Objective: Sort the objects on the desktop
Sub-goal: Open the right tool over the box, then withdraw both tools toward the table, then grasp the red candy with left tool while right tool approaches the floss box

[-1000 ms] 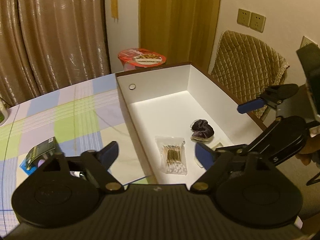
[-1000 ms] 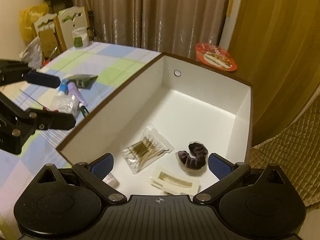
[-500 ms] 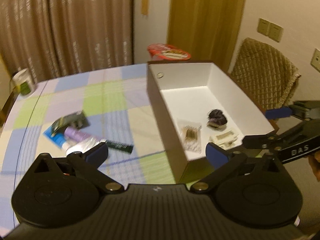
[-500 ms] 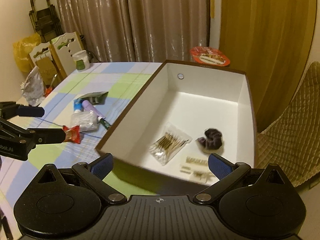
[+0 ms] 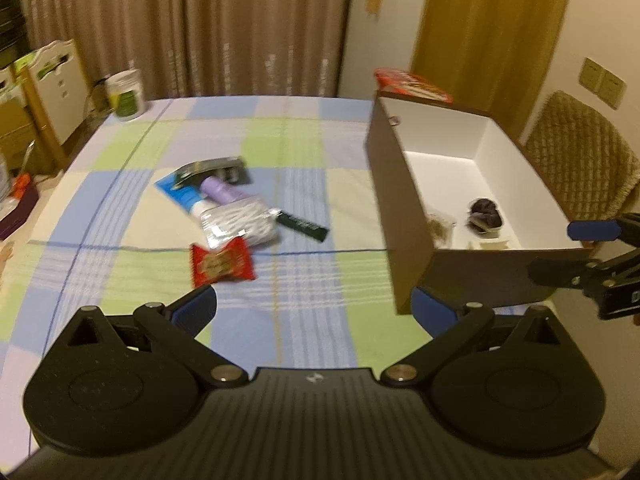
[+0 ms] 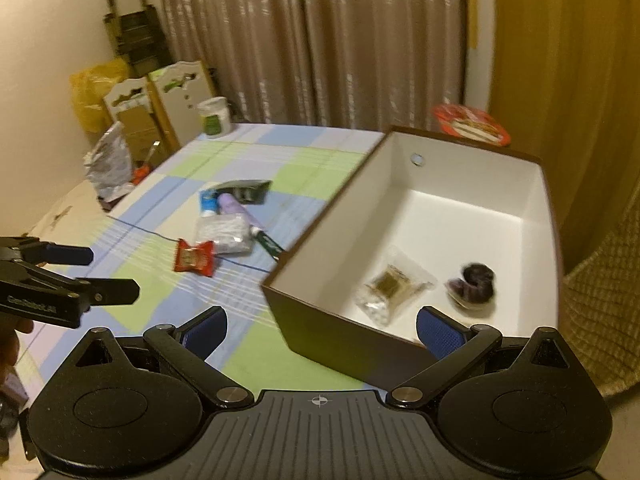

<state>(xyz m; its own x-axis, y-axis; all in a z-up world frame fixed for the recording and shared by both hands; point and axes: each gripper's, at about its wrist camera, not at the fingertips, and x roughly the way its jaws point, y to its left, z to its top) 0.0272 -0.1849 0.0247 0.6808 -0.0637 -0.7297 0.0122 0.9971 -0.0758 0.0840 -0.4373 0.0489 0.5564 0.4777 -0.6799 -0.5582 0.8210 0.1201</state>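
change: both hand-held grippers have pulled back and up from over the box within the last second; views now take in the whole surface, not just the box interior
left hand-held gripper: fingers spread wide, holding nothing, above the checked cloth surface near the pile
right hand-held gripper: spread, empty, above the box's near corner
box: brown cardboard box with white inside on the surface's right side, open
already in box: clear bag of cotton swabs, dark purple scrunchie, a pale flat item at the near wall, blurred
left on surface: red snack wrapper, silver foil packet, lilac tube, blue-white tube, dark pouch, thin dark green stick, clustered left of the box
meaning: sorting partway; retreat looks like a turn toward the pile, red wrapper nearest
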